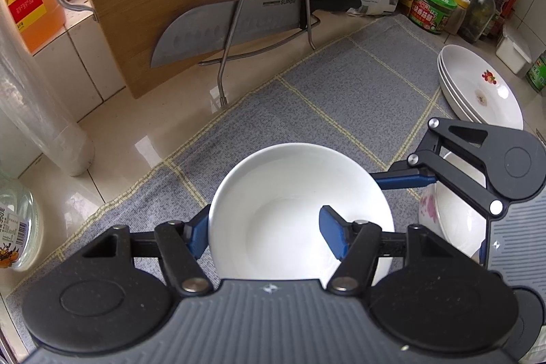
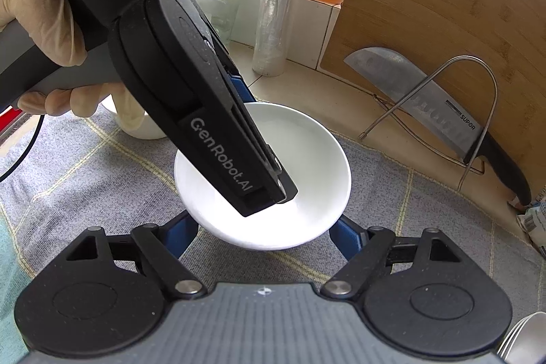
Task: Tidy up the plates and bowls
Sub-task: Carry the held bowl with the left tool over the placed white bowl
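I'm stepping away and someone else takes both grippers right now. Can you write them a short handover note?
Left gripper: shut on the rim of the plain white bowl, one finger inside, one outside.
Right gripper: fingers either side of the same bowl; whether they touch it is unclear.
The bowl is over the grey mat.
Done: three white plates stacked at the mat's right edge.
Left: place this bowl; a flowered bowl sits right of it, and another white dish shows behind the gloved hand.
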Demonstrator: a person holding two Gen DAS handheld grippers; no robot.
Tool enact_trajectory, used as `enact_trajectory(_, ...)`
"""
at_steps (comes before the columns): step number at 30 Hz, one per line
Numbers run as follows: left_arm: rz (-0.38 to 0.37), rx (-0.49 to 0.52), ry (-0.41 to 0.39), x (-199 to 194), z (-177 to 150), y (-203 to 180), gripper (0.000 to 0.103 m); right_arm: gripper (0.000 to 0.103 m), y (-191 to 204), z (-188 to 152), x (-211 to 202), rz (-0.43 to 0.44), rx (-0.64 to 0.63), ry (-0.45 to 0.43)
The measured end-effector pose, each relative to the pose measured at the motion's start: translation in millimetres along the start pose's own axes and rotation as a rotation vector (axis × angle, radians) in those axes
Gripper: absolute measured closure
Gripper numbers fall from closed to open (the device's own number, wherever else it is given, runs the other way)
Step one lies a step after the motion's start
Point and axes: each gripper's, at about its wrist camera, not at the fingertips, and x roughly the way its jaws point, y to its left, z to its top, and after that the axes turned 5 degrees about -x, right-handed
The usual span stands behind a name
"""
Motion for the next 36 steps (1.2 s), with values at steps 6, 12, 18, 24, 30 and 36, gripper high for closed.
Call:
enact_trajectory(6,0.002,0.013,-0.022,-13,-3,-13,0.039,0.016,2,-6,-16,-0.01,0.005,-0.014)
enact_trajectory(12,0.003,0.029,-0.042,-25,-8,-29,0.039,0.016,5,-14,-33,-0.021,0.013,-0.031)
enact_trajectory(18,-0.003,0.041,-0.057,-36,-12,-46,0.039,0.016,5,-24,-49,-0.023,0.03,-0.043)
enact_trajectory(24,-0.007,0.06,-0.07,-42,-15,-66,0.039,0.016,4,-36,-66,-0.036,0.045,-0.055)
enact_trajectory(30,-0.019,0.098,-0.081,-45,-11,-90,0.039,0.016,-1,-51,-84,-0.071,0.067,-0.062)
enact_trajectory(36,-0.048,0.149,-0.093,-42,-2,-116,0.039,0.016,-11,-66,-102,-0.117,0.103,-0.06)
